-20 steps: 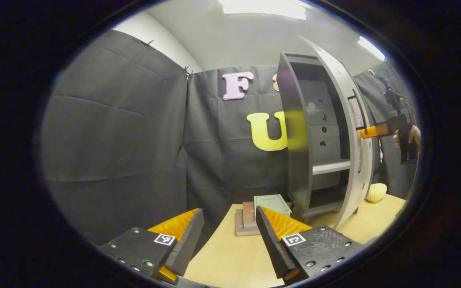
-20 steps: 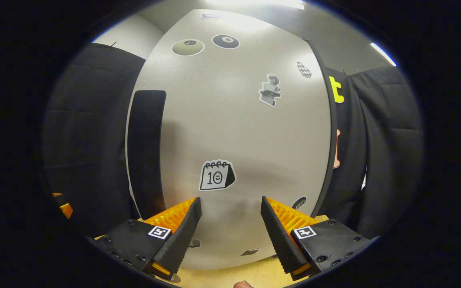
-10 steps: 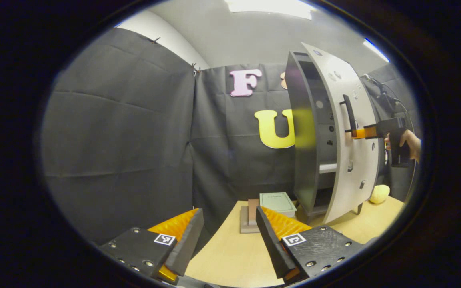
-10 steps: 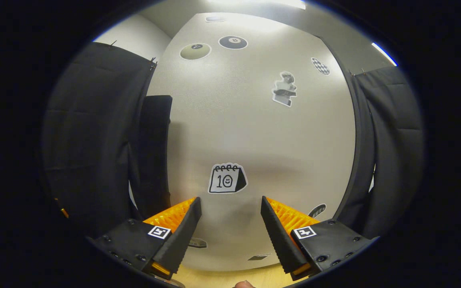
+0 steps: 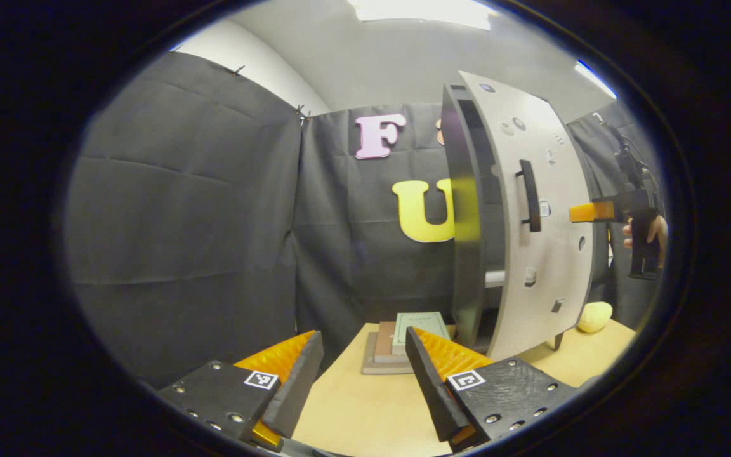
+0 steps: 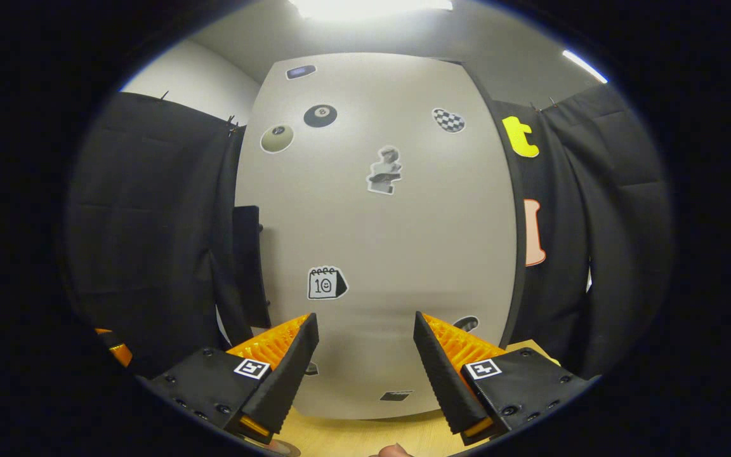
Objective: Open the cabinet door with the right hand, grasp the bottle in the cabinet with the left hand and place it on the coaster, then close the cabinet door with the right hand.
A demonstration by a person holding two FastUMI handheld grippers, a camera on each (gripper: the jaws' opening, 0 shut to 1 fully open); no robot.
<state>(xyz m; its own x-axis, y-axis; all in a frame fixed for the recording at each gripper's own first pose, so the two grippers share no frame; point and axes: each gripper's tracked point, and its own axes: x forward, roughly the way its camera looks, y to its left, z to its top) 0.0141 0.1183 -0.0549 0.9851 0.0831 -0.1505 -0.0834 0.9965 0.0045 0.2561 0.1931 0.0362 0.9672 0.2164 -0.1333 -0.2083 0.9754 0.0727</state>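
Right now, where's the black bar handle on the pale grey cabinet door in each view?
Left gripper view: the black bar handle stands upright right of centre, on the pale grey cabinet door, near the door's left edge.
Right gripper view: the handle is the dark strip left of centre, along the door's left edge.
Shared landmark: the sticker-dotted door face.

Black cloth (image 5: 188, 209) hangs in creased panels as the booth's walls, pinned along its top edge. Above it a pale wall (image 5: 257, 70) and a grey ceiling (image 5: 391, 63) show, with a bright light panel (image 5: 422, 11) overhead and a narrower strip light (image 5: 595, 77) to the right. A light wooden table (image 5: 365, 406) stands in the booth, with a small stack of books (image 5: 397, 346) near its far edge against the cloth.
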